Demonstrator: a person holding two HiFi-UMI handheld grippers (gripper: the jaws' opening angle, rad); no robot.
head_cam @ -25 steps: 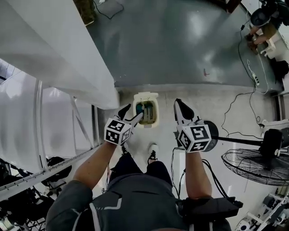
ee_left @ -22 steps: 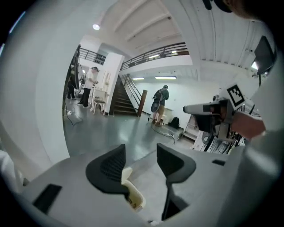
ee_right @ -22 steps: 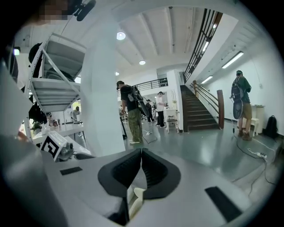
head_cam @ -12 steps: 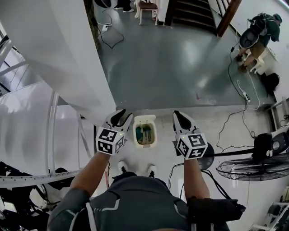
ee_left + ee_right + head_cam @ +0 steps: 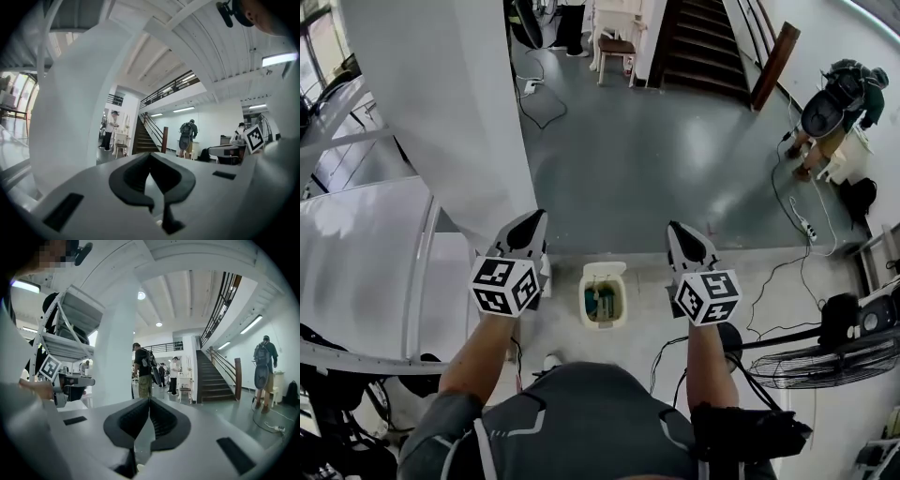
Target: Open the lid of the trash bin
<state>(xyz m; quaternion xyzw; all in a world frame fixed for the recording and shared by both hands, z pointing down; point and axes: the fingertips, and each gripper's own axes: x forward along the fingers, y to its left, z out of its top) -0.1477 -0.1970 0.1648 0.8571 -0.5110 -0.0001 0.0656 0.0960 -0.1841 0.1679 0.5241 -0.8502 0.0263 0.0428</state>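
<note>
**Left gripper (image 5: pixel 530 223) and right gripper (image 5: pixel 680 232) lifted away from trash bin (image 5: pixel 584 298)**

Since the earlier frame, both grippers are standing higher above the trash bin, and the left gripper is no longer at its rim. The left gripper is hovering left of the bin; its jaws have just been closing and are meeting tip to tip, with nothing between them. The right gripper is hovering right of the bin, jaws likewise together and empty. The bin is sitting on the floor (image 5: pixel 649 286) between them, top uncovered, teal contents (image 5: pixel 604 302) showing.

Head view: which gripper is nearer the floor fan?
The right gripper: it and the fan are right of the bin; the left gripper is beside the white column.
</note>
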